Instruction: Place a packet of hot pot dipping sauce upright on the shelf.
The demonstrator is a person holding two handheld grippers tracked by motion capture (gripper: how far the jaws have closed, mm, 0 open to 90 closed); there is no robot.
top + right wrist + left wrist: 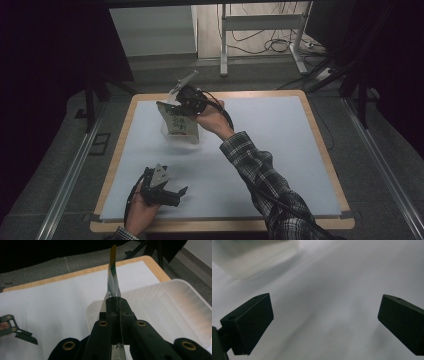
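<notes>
The right gripper has its black jaws pressed tight together on the top edge of a thin, flat packet, a glossy pouch with a pale face, green printing and a darker band along its upper rim. In the right gripper view the packet shows edge-on as a slim, slightly curved sheet rising from between the jaws, clear plastic low down, green and yellow toward the tip. It hangs upright over a translucent white plastic tub, a smooth rectangular container with rounded corners and a soft, frosted look; the tub sits on the far middle of the worktop, just below the packet. I cannot tell whether the packet's lower edge touches the tub or what lies inside, since the frosted walls blur everything. The worktop itself is a matt, pale sheet laid over a light wooden board whose rounded border shows all around. The left gripper rests near the front left edge, held low in the person's hand, its blocky, matt black jaws spread wide with nothing between them, well apart from the tub. A checked sleeve reaches across from the right.
</notes>
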